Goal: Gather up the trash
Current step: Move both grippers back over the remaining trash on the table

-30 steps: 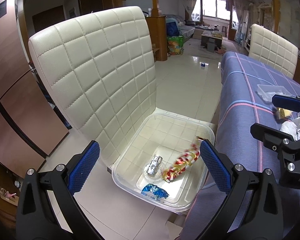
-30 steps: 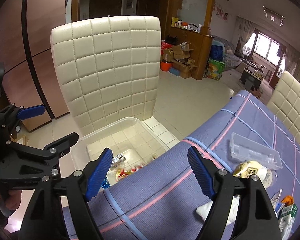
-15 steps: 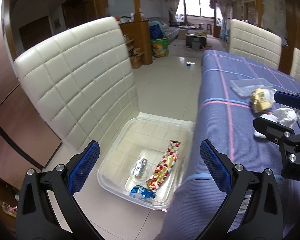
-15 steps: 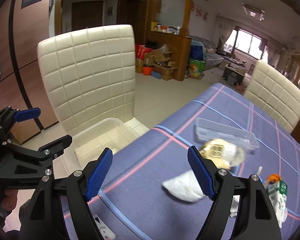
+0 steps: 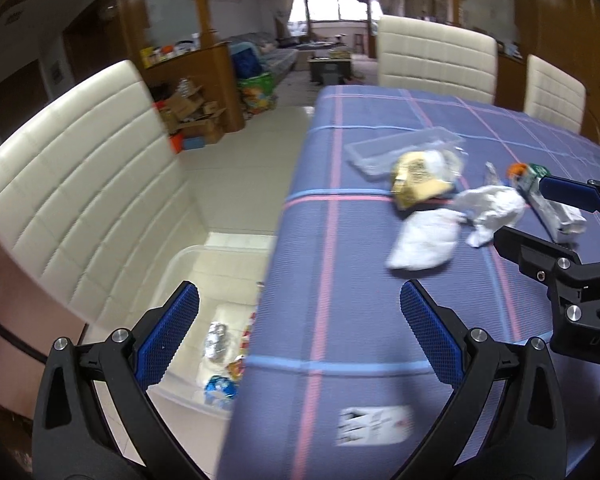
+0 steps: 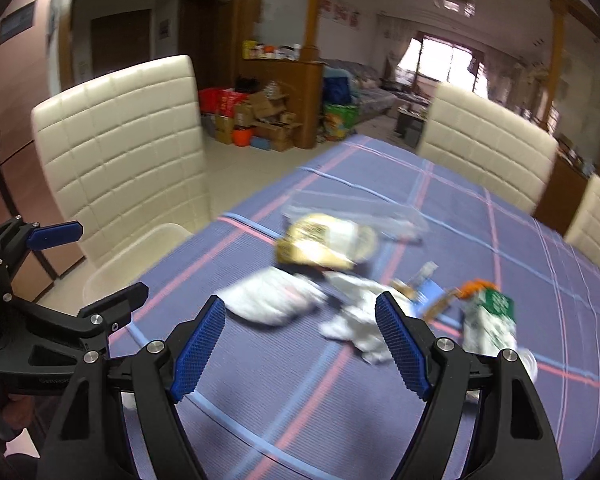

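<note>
Both views now tableward; jaws wide, empty.

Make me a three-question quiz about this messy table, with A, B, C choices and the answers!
1. Where is the clear bin?
A. on the chair seat beside the table
B. on the tablecloth
C. on the sofa

2. What colour is the tablecloth?
A. green with dots
B. blue-purple with pink and blue lines
C. plain white

3. How is the right gripper?
A. shut on a tissue
B. shut on a carton
C. open, holding nothing

Answers: 1 A, it sits against the chair; 2 B, stripes cross it; 3 C, only air between its pads.
</note>
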`<act>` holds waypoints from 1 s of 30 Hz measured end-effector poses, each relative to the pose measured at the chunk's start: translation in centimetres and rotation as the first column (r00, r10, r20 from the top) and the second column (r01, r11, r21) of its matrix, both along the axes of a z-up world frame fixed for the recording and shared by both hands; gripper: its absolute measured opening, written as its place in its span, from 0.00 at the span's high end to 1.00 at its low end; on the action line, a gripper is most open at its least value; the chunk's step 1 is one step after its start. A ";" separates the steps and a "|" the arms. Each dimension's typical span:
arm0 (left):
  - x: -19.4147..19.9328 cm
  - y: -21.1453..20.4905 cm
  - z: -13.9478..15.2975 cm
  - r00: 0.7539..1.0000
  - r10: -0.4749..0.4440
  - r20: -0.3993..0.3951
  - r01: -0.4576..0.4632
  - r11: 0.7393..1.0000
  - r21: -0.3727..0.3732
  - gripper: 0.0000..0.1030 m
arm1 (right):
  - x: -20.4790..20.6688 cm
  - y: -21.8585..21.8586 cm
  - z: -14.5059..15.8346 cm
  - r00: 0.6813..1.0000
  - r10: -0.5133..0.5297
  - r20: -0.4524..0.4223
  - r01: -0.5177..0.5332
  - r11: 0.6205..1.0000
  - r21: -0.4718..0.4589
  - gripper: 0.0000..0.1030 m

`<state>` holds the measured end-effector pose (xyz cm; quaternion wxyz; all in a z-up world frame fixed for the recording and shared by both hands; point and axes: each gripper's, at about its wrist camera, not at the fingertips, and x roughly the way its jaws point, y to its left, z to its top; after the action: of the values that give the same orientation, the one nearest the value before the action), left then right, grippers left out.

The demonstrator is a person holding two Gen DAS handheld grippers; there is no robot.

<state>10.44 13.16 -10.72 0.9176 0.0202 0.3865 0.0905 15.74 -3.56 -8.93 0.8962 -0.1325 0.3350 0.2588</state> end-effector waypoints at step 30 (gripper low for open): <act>8.2 -6.7 -3.4 0.984 -0.137 -0.115 0.140 0.990 0.020 0.04 | 3.9 -13.0 -3.5 0.937 -0.333 -0.108 0.336 0.942 0.001 0.26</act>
<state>18.68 6.45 -14.08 0.8979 0.0651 0.4344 0.0304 19.63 -16.57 -12.42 0.9093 -0.0508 0.3973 0.1127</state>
